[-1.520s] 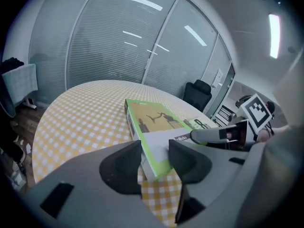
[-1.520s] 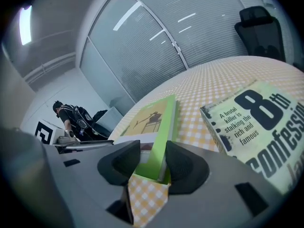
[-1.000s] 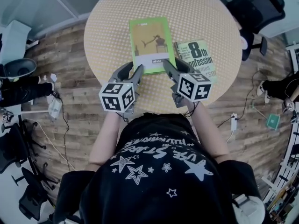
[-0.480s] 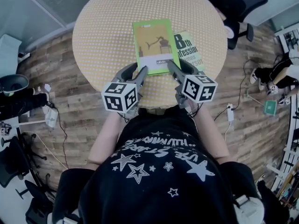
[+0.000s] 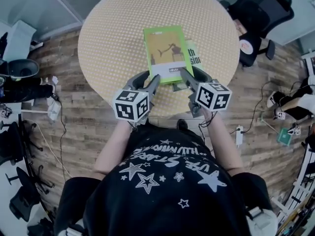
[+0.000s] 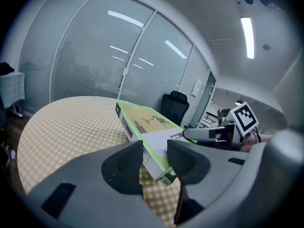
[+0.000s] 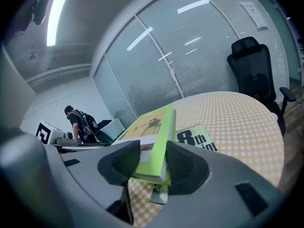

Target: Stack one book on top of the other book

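From above, the head view showed the green paperback book with the yellow cover picture [image 5: 166, 53] lying over most of the second book, the pale green one with the big black "8th" [image 5: 194, 57]. Only a strip of that one showed at the right. Both were near the edge of the round table with the yellow checked cloth [image 5: 113, 33] closest to the person. That view didn't tell me whether the top book was touching the lower one.

The right gripper view did more. There the green paperback [image 7: 154, 122] was tilted, its near end raised, with the "8th" book [image 7: 197, 139] flat on the cloth behind it. A black office chair [image 7: 254, 65] stood beyond the table.

The left gripper [image 6: 154, 163] was clamped on the book's near left corner [image 6: 142, 127]. The right gripper [image 7: 153, 163] was clamped on the near right corner.

The person's forearms reached forward side by side. The two grippers [image 5: 154, 82] [image 5: 183, 75] angled inward and slightly downward.
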### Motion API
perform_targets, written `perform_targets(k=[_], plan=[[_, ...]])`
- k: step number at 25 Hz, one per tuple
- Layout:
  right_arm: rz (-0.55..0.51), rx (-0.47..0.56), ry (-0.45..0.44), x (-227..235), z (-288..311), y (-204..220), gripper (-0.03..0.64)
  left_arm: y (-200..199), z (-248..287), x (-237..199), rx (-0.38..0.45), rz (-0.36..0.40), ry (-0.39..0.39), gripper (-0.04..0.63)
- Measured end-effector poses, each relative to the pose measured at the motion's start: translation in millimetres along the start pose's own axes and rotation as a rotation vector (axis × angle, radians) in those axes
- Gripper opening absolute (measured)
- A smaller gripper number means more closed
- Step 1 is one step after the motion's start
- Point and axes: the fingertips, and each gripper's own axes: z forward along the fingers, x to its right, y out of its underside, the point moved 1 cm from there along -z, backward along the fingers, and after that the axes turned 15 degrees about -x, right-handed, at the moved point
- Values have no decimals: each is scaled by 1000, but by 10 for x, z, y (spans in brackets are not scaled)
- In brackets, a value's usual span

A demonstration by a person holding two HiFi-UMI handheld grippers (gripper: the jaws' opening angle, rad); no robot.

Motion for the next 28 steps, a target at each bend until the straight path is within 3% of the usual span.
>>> perform_targets(k=[13, 23, 28], plan=[[-12, -82, -77, 803, -240, 256, 176, 218, 635, 595, -62, -71, -84, 163], [-32, -145, -91, 1003, -81, 438, 176, 455, 873, 571, -119, -117, -136, 163], [-35, -154, -82, 1065, -13, 458, 176, 466, 958, 534, -149, -95, -173, 163]])
